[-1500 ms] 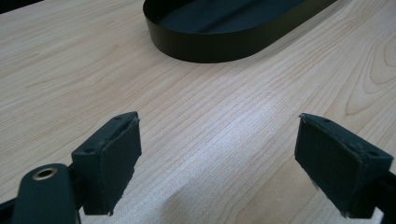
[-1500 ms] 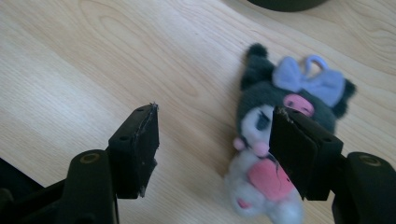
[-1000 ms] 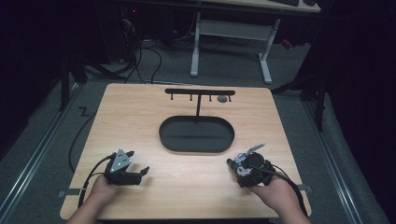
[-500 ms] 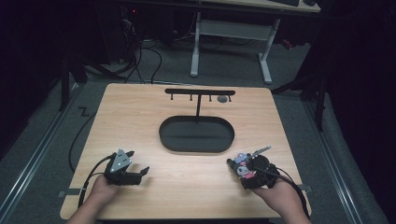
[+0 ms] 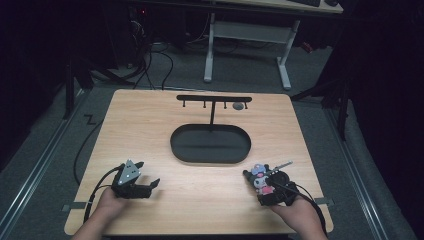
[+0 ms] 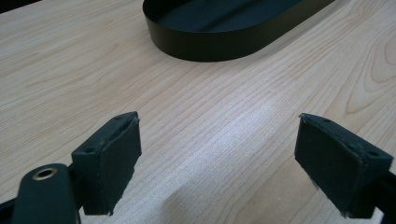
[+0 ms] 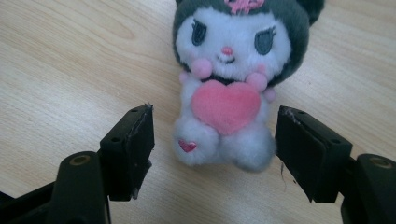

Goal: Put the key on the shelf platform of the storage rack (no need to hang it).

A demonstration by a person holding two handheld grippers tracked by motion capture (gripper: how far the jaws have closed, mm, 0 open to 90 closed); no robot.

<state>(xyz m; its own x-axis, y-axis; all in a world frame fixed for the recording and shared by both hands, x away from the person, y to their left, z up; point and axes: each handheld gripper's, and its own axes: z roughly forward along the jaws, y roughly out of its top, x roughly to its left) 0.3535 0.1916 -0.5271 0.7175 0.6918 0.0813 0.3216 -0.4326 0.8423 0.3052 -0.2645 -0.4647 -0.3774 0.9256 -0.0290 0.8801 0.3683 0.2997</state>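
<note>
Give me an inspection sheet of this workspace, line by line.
Surface: pale wood table.
Job's things: plush toy lying between the right hand-held gripper pads, which have just been opening and stand clear of it; black oval tray; hook stand behind the tray.
Clutter: nothing seen.
Grippers: left hand-held gripper open over bare wood.
Cables: one trailing from each gripper.
Surroundings: dark room, white desk frame behind.

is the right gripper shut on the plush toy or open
Open: the right gripper has just been opening, its pads clear of the plush toy lying between them.
</note>
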